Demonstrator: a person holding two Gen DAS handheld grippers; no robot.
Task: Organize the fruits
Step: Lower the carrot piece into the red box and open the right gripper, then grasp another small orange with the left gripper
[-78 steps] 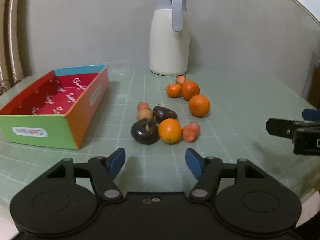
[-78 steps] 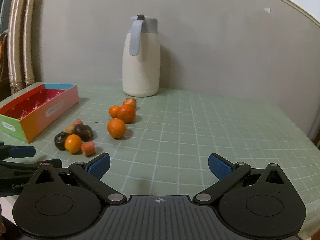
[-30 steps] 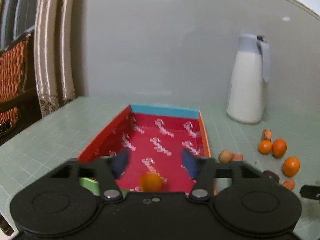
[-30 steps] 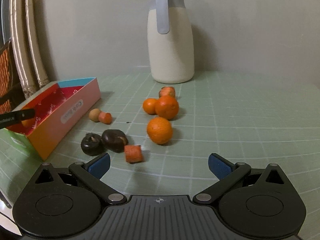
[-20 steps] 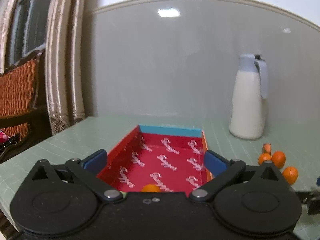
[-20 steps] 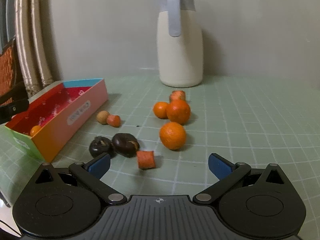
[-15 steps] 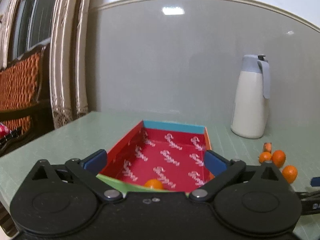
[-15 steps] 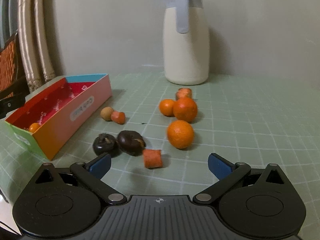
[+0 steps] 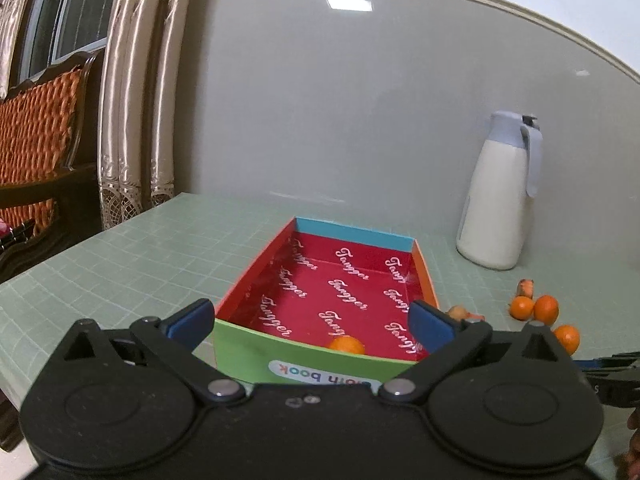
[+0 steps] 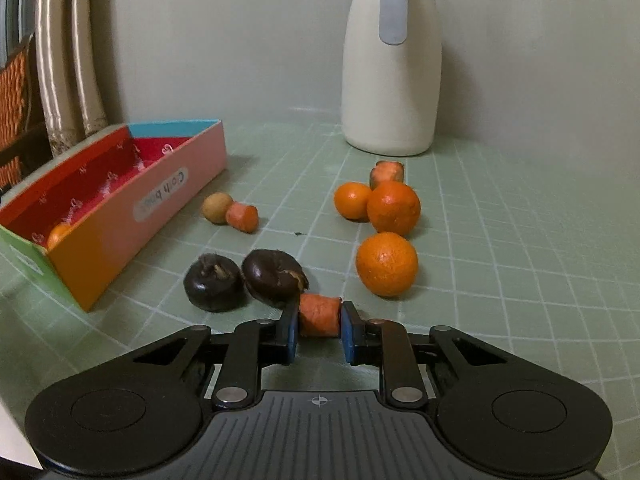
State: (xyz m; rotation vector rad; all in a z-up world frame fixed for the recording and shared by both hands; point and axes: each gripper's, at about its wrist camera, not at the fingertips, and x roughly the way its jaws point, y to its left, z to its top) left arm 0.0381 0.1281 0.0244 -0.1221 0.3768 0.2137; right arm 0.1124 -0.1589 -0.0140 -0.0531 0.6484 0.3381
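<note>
My left gripper point(image 9: 310, 326) is open and empty, held above the near end of the colourful box point(image 9: 424, 276). One small orange point(image 9: 346, 345) lies inside the box; it also shows in the right wrist view point(image 10: 58, 234). My right gripper point(image 10: 319, 330) is shut on a carrot piece point(image 10: 319, 314) low over the green mat. Just beyond it lie two dark water chestnuts point(image 10: 214, 282) point(image 10: 274, 276). Three oranges point(image 10: 386, 264) point(image 10: 394, 208) point(image 10: 352, 201) lie to the right, with more carrot pieces point(image 10: 242, 217) point(image 10: 386, 172) and a small tan fruit point(image 10: 217, 208).
A white thermos jug point(image 10: 390, 76) stands at the back of the mat, also in the left wrist view point(image 9: 498, 196). The box point(image 10: 160, 200) sits at the left. Curtains point(image 9: 132, 92) and a chair point(image 9: 36, 136) are beyond the table's left edge.
My right gripper moved forward and down to the carrot piece and closed on it. My left gripper drew back a little from the box and stayed open; the orange rests in the box.
</note>
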